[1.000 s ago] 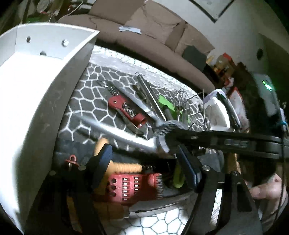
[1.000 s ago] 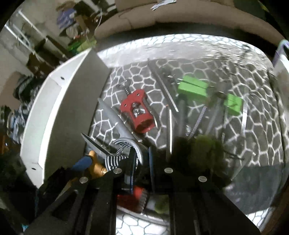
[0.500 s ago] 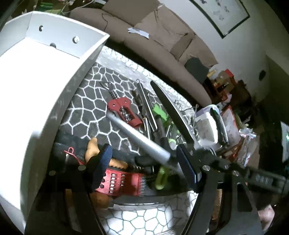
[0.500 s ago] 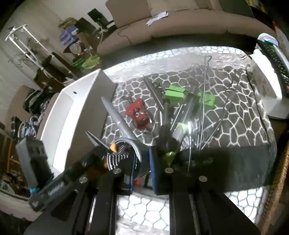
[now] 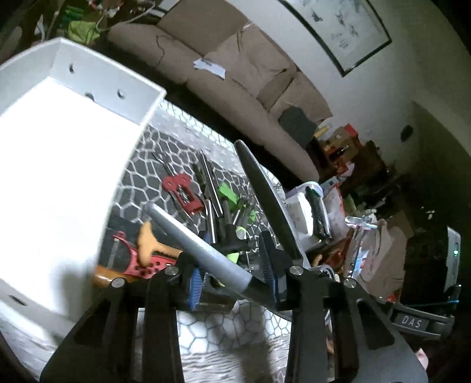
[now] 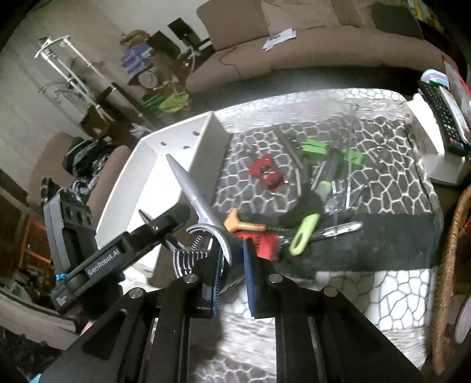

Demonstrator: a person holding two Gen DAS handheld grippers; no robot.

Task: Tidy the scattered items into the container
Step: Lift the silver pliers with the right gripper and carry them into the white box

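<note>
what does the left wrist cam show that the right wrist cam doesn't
Only the left wrist view shows the framed picture on the wall. Only the right wrist view shows the wicker basket at the right edge and the metal rack far left. Both show the white container, the red corkscrew on the patterned cloth, the grey-handled tool raised beside the container, and the sofa behind.

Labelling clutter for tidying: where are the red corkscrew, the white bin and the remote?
Red corkscrew point(image 6: 267, 172), right wrist view, body.
White bin point(image 5: 134, 100), left wrist view, end wall.
Remote point(image 6: 441, 113), right wrist view, keypad.
</note>
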